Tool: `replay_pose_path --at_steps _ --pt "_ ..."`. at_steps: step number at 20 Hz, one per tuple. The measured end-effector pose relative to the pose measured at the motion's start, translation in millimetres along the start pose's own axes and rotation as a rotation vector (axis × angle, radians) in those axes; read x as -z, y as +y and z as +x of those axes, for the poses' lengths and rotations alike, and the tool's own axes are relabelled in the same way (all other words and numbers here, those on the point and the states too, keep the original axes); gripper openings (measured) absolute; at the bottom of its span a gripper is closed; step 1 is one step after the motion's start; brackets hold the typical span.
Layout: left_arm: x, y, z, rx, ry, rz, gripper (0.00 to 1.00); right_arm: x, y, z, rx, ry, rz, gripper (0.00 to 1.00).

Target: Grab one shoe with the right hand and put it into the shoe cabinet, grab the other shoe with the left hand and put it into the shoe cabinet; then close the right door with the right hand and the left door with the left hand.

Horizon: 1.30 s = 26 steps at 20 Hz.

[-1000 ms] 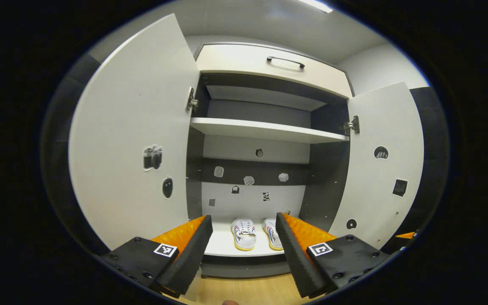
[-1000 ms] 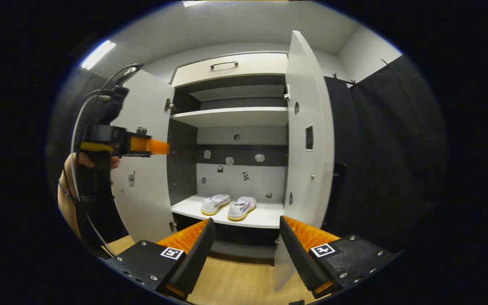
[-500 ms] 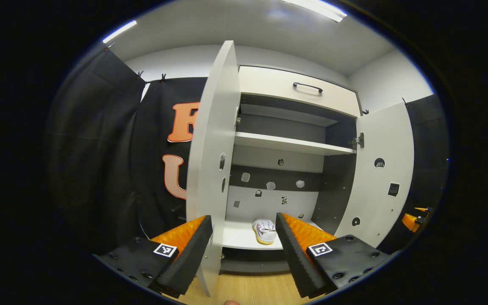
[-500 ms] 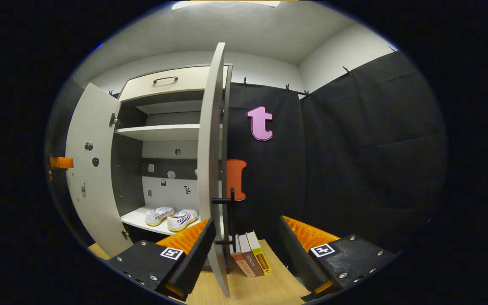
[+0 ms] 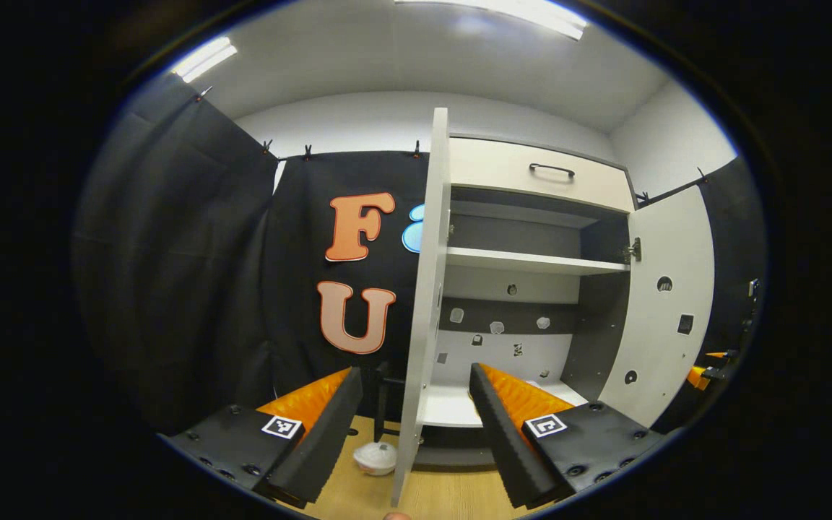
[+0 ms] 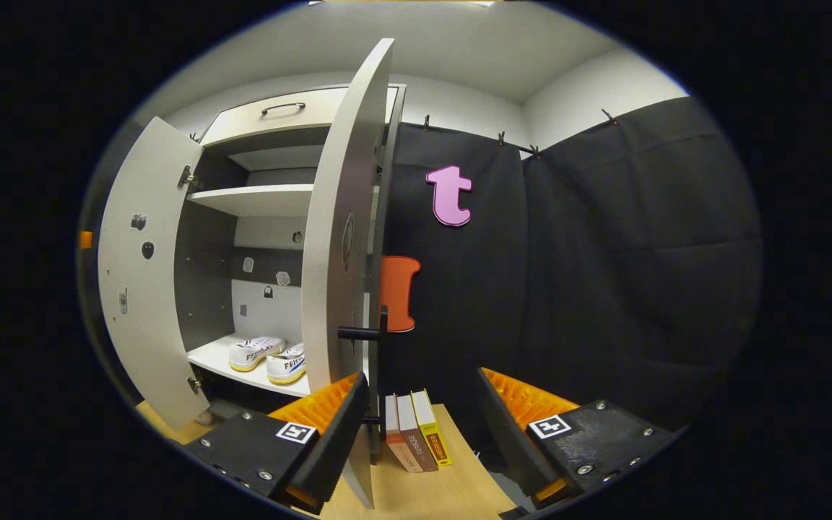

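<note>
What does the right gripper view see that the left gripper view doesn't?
Right gripper view: two shoes on the bottom shelf, and three books standing on the floor. Left gripper view: a white round thing on the floor. Both: the cabinet, with its left door and right door open.

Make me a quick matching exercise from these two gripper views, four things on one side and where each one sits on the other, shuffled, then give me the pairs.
Things:
1. shoes
2. books
3. white bowl
4. drawer handle

Places:
A. on the floor left of the left door
B. on the cabinet's bottom shelf
C. at the top of the cabinet, above the shelves
D. standing on the floor right of the right door

Pairs: 1-B, 2-D, 3-A, 4-C
</note>
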State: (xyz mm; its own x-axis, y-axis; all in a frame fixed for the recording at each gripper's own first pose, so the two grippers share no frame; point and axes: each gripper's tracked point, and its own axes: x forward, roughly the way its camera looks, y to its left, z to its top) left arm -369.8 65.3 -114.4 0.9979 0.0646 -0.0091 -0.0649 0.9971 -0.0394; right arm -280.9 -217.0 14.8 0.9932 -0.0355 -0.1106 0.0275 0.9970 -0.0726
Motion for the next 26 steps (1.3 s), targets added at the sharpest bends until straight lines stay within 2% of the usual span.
replay_pose_path --at_steps 1,2,3,7,12,15,16,19,20,21,23,25,26 --pt "-1 5 -1 -0.008 -0.001 -0.001 0.94 -1 4 -2 -0.002 -0.002 -0.004 0.97" --pt "-3 10 -2 -0.017 -0.005 0.000 0.96 -1 8 -1 -0.006 -0.004 -0.012 0.90" --pt "-5 15 -5 -0.025 -0.010 -0.001 0.96 -2 12 -3 -0.010 -0.005 -0.022 0.88" --pt "-14 24 -10 -0.023 -0.032 -0.012 0.96 -3 29 -8 -0.025 -0.007 -0.005 0.86" --pt "-14 31 -13 -0.006 -0.041 -0.013 0.99 0 75 -9 -0.125 0.004 0.073 0.86" --pt "-14 37 -15 -0.002 -0.042 -0.015 0.94 -1 105 -3 -0.168 -0.002 0.081 0.86" --pt "-13 40 -15 -0.006 -0.040 -0.016 0.99 -2 115 -1 -0.186 -0.002 0.092 0.86" --pt "-9 57 -22 -0.021 -0.035 -0.025 0.99 -1 141 12 -0.231 0.003 0.128 0.86" --pt "-8 62 -23 -0.027 -0.032 -0.027 0.94 1 147 17 -0.238 0.007 0.141 0.86" --pt "-7 67 -23 -0.035 -0.028 -0.028 0.96 0 152 22 -0.244 0.006 0.159 0.86" --pt "-5 77 -28 -0.050 -0.022 -0.029 0.94 0 177 29 -0.276 0.007 0.194 0.86" --pt "-7 85 -33 -0.057 -0.025 -0.041 0.96 -1 203 35 -0.320 0.011 0.242 0.89" --pt "-8 90 -34 -0.063 -0.026 -0.041 0.99 0 209 42 -0.315 0.011 0.246 0.89"
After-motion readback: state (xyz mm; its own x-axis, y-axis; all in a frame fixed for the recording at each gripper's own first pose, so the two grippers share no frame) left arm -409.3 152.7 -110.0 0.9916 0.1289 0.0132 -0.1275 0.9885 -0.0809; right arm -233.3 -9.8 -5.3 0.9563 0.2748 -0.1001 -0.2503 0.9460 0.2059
